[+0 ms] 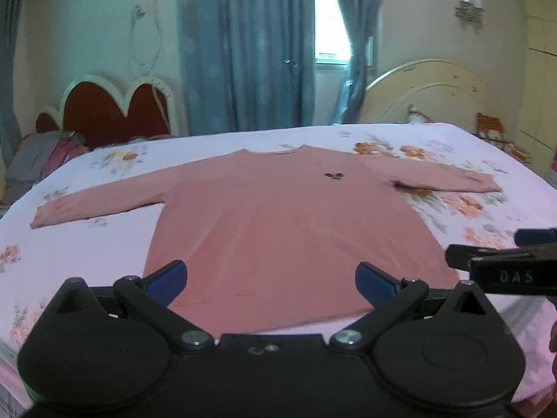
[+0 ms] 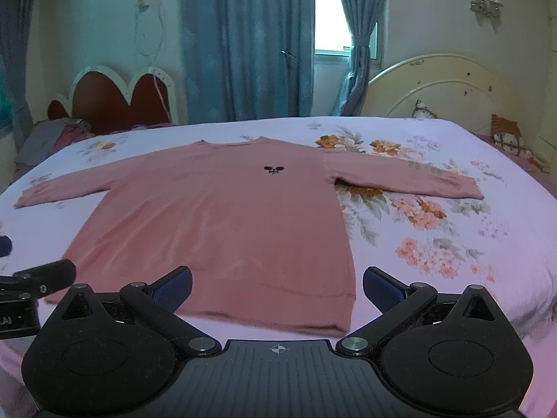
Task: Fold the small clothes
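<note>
A pink long-sleeved shirt lies flat on the bed, face up, both sleeves spread out sideways, a small dark emblem on its chest. It also shows in the right wrist view. My left gripper is open and empty, hovering over the shirt's bottom hem. My right gripper is open and empty, above the hem near the shirt's bottom right corner. Each gripper shows at the edge of the other's view.
The bed has a white floral sheet. A cream headboard stands at the back right, a red and white headboard at the back left with piled clothes. Blue curtains hang behind.
</note>
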A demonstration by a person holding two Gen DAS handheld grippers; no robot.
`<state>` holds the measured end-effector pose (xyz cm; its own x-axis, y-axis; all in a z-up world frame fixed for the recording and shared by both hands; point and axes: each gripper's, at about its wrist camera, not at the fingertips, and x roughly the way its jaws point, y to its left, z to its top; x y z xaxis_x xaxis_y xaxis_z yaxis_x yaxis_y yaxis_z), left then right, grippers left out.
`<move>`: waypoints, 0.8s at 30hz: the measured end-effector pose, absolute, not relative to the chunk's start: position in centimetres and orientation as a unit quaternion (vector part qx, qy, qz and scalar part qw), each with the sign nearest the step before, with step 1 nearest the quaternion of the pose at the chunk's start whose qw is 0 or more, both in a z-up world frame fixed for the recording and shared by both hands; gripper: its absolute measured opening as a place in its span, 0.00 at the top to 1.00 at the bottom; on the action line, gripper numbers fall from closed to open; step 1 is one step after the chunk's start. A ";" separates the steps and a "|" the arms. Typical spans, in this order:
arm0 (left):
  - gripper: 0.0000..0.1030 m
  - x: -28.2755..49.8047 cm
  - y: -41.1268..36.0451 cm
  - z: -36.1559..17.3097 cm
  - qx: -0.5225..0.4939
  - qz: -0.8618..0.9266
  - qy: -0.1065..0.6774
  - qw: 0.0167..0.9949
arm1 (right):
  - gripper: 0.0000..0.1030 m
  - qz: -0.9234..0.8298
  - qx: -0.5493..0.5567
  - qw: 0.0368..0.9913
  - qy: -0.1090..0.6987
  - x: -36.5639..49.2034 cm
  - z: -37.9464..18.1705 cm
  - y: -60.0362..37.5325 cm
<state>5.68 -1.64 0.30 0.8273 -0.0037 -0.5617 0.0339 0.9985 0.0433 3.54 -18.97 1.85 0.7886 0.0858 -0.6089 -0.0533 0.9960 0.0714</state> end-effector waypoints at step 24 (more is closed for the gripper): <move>0.00 22.2 5.7 -1.5 -0.045 -0.050 0.327 0.943 | 0.00 -0.063 0.039 0.944 0.321 20.5 0.7 -19.0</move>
